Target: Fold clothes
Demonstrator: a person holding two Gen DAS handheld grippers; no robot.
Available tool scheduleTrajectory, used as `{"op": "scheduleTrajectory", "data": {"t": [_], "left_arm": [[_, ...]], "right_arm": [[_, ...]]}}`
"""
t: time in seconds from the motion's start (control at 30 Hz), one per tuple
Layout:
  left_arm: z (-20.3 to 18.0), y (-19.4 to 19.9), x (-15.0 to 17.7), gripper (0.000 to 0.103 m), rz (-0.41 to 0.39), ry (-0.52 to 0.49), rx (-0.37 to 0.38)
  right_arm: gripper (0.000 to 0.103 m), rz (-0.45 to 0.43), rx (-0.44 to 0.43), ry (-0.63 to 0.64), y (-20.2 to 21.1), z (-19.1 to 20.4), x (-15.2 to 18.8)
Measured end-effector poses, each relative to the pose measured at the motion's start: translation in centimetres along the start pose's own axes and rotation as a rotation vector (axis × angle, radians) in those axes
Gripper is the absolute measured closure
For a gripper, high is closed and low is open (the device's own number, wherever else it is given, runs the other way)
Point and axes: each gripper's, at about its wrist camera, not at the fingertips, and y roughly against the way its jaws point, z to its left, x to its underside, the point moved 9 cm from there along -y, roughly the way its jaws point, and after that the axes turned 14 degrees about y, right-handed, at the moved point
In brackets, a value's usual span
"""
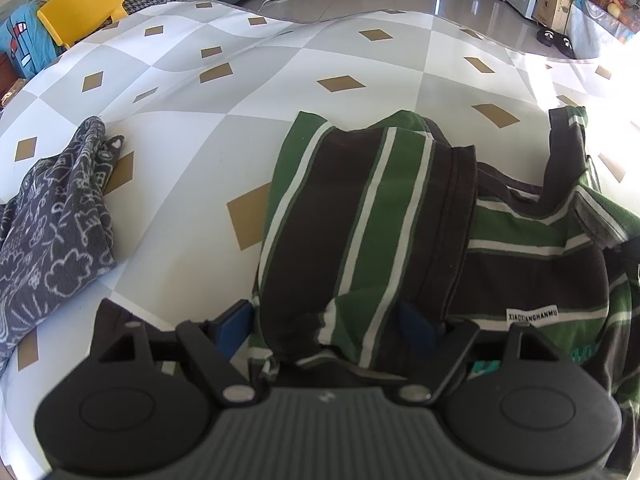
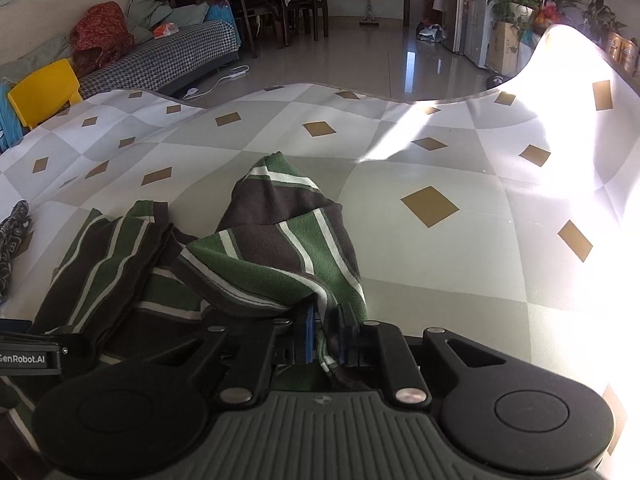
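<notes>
Right gripper (image 2: 324, 336) was clamped on the striped shirt (image 1: 360, 216), left gripper (image 1: 326, 328) jaws apart astride its folded sleeve, probably not gripping, shirt's length running between them.

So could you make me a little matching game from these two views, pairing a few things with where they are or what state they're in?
Things:
1. left hand-held gripper
2. right hand-held gripper
3. grey patterned cloth
4. yellow chair

States or places:
A. beyond the far edge of the checked mat
B. clamped on a fold of the striped shirt
C. jaws wide, shirt lying between them
D. bunched at the mat's left side

Pairs: 1-C, 2-B, 3-D, 4-A
</notes>
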Motion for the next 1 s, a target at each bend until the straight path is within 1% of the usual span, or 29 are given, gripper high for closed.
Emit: {"op": "scheduleTrajectory", "data": {"t": [0.1,0.2,0.33,0.4,0.47,0.53,0.57,0.6,0.8,0.9,1.0], "left_arm": [[0.1,0.0,0.0,0.022,0.003,0.008,0.0],[0.2,-0.1,0.0,0.022,0.003,0.01,-0.001],[0.2,-0.1,0.0,0.02,-0.001,0.007,-0.007],[0.1,-0.1,0.0,0.02,-0.002,0.006,-0.009],[0.1,-0.1,0.0,0.02,-0.004,0.004,-0.012],[0.1,-0.1,0.0,0.02,-0.006,0.003,-0.015],[0.1,-0.1,0.0,0.02,-0.007,0.003,-0.017],[0.1,-0.1,0.0,0.019,-0.007,0.003,-0.018],[0.2,-0.2,0.0,0.017,-0.006,0.009,-0.02],[0.4,-0.2,0.1,0.015,-0.002,0.022,-0.024],[0.4,-0.2,0.1,0.013,-0.001,0.026,-0.033]], "right_arm": [[0.092,-0.026,0.049,-0.031,0.8,-1.0,-0.5],[0.092,-0.036,0.129,-0.079,1.5,-2.7,-0.7],[0.091,0.018,0.228,-0.177,1.5,-5.7,0.4],[0.09,0.045,0.262,-0.188,1.4,-6.6,0.9],[0.086,0.071,0.284,-0.183,1.4,-7.0,1.3],[0.081,0.075,0.296,-0.177,1.6,-7.2,1.4],[0.075,0.074,0.302,-0.174,1.7,-7.2,1.4],[0.073,0.073,0.308,-0.171,1.9,-7.3,1.4],[0.066,0.053,0.346,-0.153,2.9,-7.4,1.0],[0.065,0.04,0.332,-0.151,3.2,-7.2,0.7],[0.064,0.043,0.293,-0.153,3.3,-6.6,0.7]]}}
